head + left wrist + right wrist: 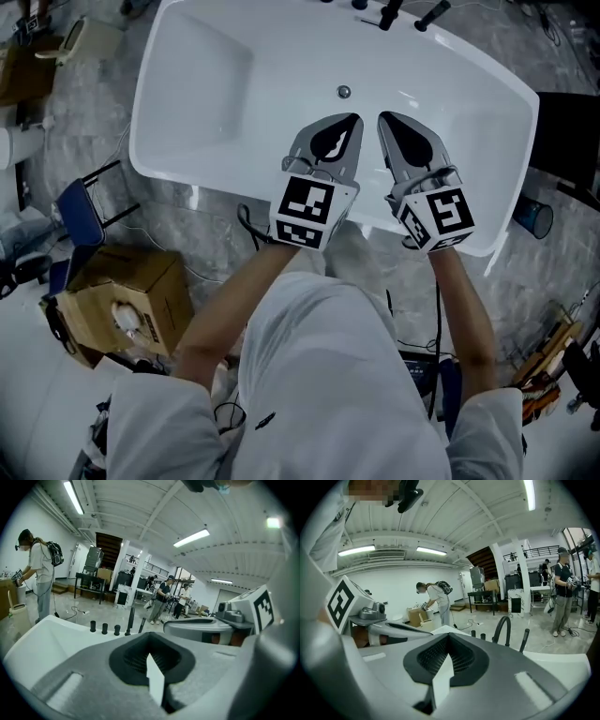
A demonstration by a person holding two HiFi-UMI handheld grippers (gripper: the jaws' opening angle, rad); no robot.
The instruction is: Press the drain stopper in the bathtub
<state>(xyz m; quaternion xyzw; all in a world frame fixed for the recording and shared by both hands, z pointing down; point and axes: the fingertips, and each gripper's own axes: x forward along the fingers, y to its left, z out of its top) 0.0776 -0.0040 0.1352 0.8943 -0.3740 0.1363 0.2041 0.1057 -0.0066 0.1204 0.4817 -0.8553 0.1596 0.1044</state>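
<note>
Bathtub: the white bathtub [216,84] stands on a grey floor and fills the far half of the head view.
Drain stopper: the small round metal drain stopper [343,92] sits on the tub bottom near the middle, towards the far wall.
Left claw: the left claw [351,124] [153,657] is held over the near part of the tub, tips pointing far. Its jaws are pressed together with nothing between them. The stopper lies just beyond its tip, apart from it.
Right claw: the right claw [388,125] [444,660] hangs just right of the left one, tips also pointing far. Its jaws are pressed together and pinch nothing. The stopper is to the far left of its tip.
Tap fittings: black tap fittings [389,13] [116,629] [502,629] stand on the far rim of the tub.
Floor, left: a blue chair [79,212] stands near the tub's left end, and an open cardboard box [127,298] stands nearer than it.
Background: both claw views show a large hall with ceiling lights and several people standing well beyond the tub.
</note>
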